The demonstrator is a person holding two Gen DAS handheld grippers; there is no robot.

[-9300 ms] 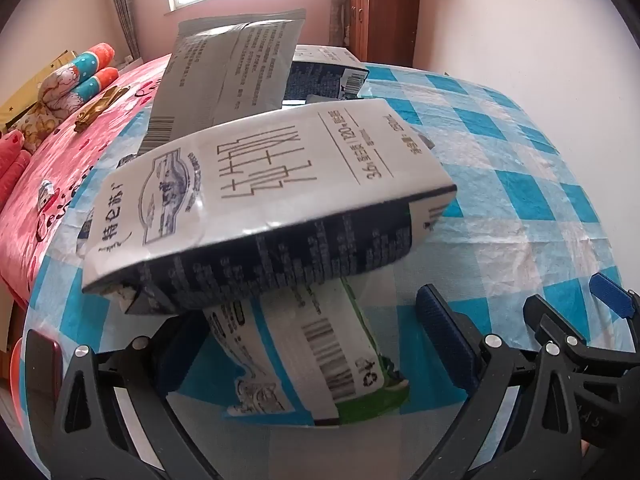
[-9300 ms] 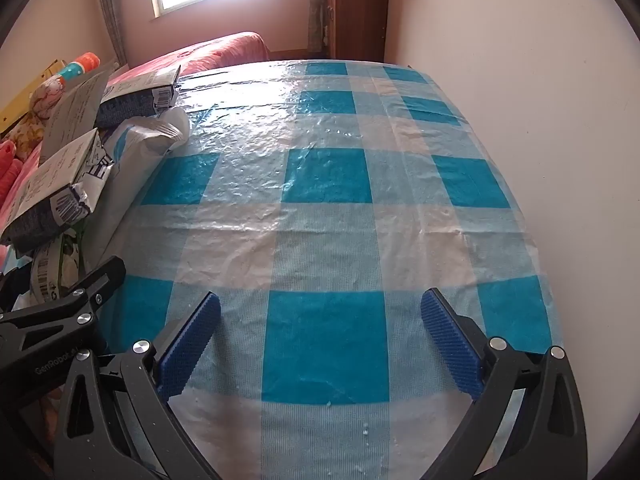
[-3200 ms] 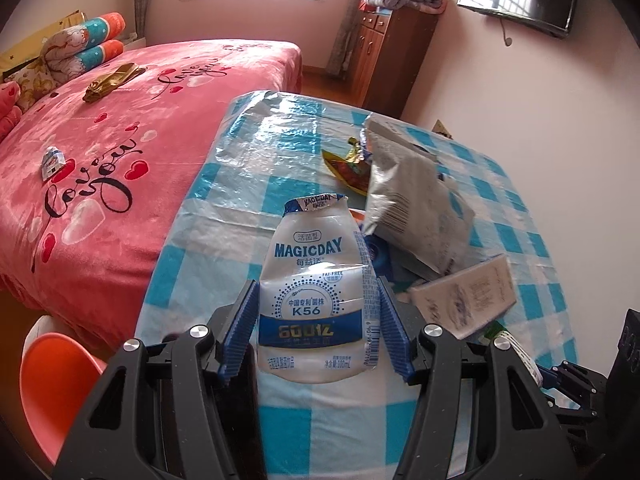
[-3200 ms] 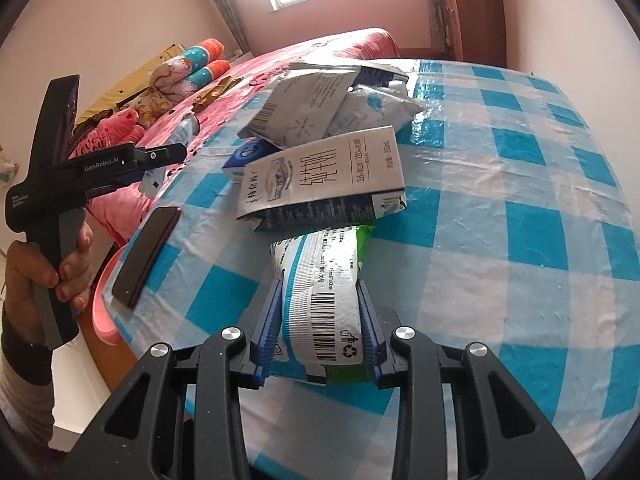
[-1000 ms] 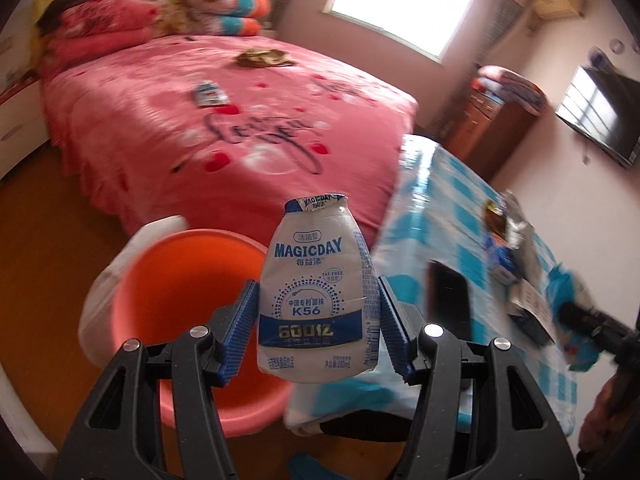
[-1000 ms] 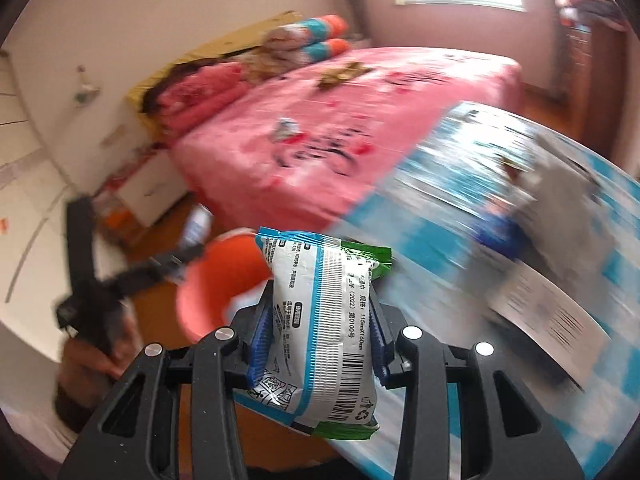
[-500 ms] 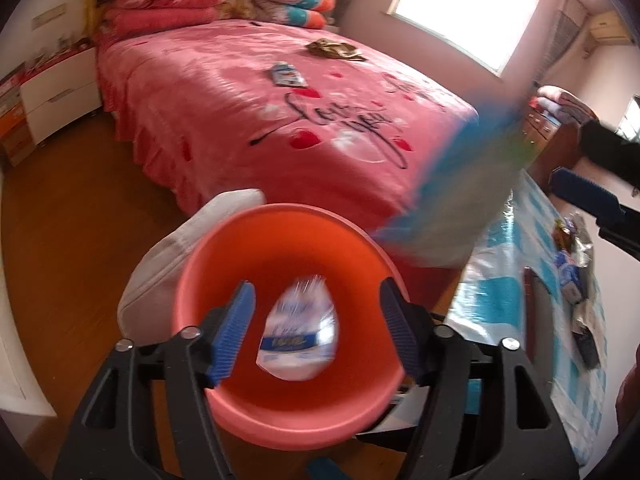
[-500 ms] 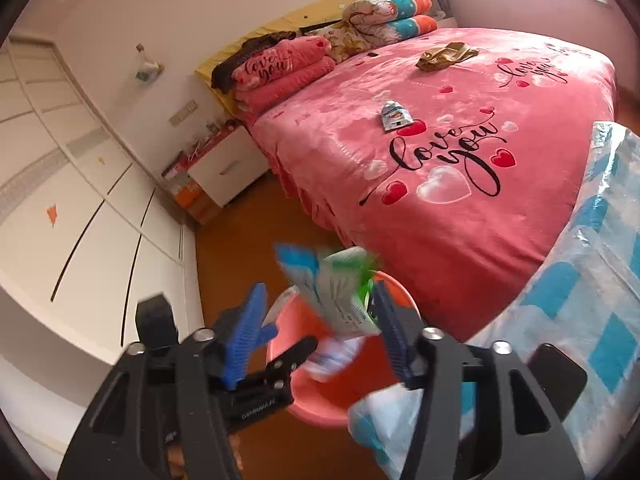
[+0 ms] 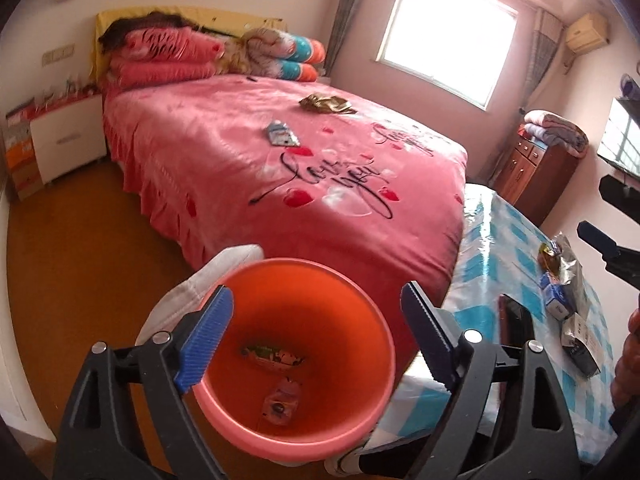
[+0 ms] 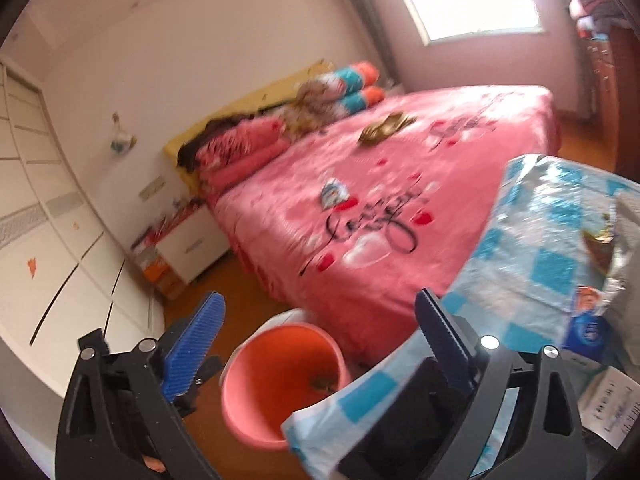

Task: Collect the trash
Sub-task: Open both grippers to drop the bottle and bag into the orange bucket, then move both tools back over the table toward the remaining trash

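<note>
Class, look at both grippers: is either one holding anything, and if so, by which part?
Nothing is held. The left gripper and the right gripper are both open and empty; two pieces of trash lie in the orange bucket.

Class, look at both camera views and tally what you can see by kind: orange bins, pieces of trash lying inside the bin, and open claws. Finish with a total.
Orange bin: 1
Trash pieces in the bin (green wrapper, pouch): 2
Open claws (left claw, right claw): 2
Total: 5

1 bucket [image 9: 372, 320], 2 wrappers [image 9: 274, 354] (inside).
</note>
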